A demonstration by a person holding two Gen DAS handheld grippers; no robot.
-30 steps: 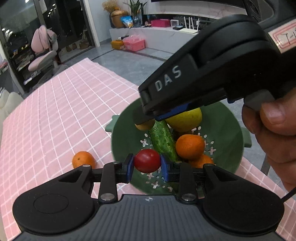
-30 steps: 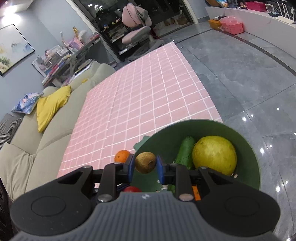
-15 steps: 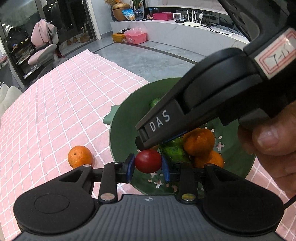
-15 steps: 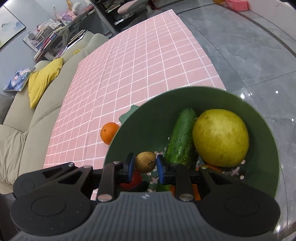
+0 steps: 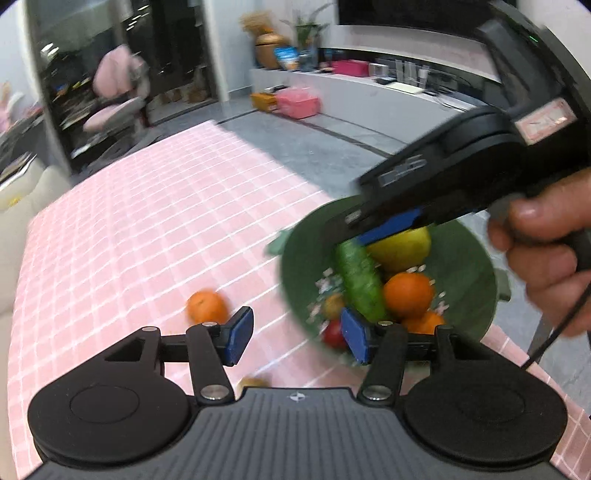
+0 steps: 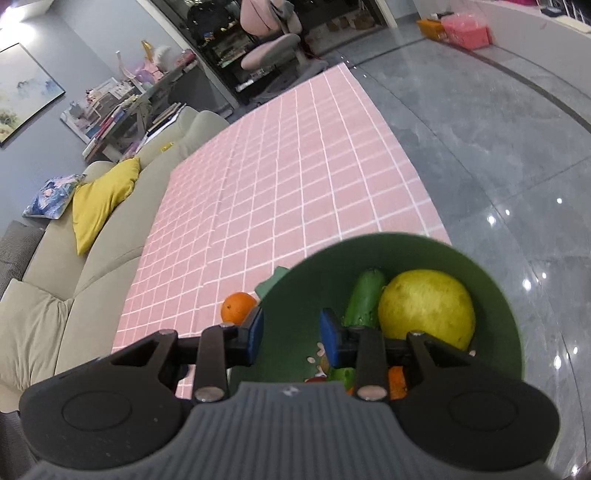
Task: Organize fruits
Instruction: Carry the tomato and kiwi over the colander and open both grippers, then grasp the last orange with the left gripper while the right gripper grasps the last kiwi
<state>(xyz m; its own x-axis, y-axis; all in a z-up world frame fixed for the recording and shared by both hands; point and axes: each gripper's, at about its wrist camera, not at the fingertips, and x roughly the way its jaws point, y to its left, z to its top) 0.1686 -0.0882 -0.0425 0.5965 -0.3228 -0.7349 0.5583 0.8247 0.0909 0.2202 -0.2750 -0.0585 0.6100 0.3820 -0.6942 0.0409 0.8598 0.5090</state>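
My table wears a pink checked cloth (image 6: 280, 177), and the green bowl (image 6: 295, 295) sits at its near corner, close to the edge over a glossy grey floor (image 6: 498, 147). A beige sofa (image 6: 55, 295) with a yellow cushion (image 6: 99, 199) runs along the table's far side as my right camera sees it, a pink chair (image 6: 273, 40) stands beyond the table's end, and a pink box (image 6: 467, 29) sits on the floor by a long white counter.

Inside the bowl lie a big yellow fruit (image 6: 426, 308), a cucumber (image 6: 364, 297) touching it, oranges (image 5: 408, 293), a red tomato (image 5: 332, 332) and a small brown fruit (image 5: 332, 304) (both blurred in my left view). One loose orange (image 6: 238, 306) rests on the cloth just beside the bowl's handle.

A second ago my left gripper (image 5: 295, 336) was clamped on the tomato and my right gripper (image 6: 291, 334) on the brown fruit. Now both fruits lie in the bowl. My left jaws are opening, standing well apart with only cloth and the bowl's rim between them, and the gripper has drawn back toward the loose orange. My right jaws are opening too, with nothing between them, poised over the bowl's near wall. My right hand (image 5: 546, 254) shows at the edge of the left view, wrapped on the handle.
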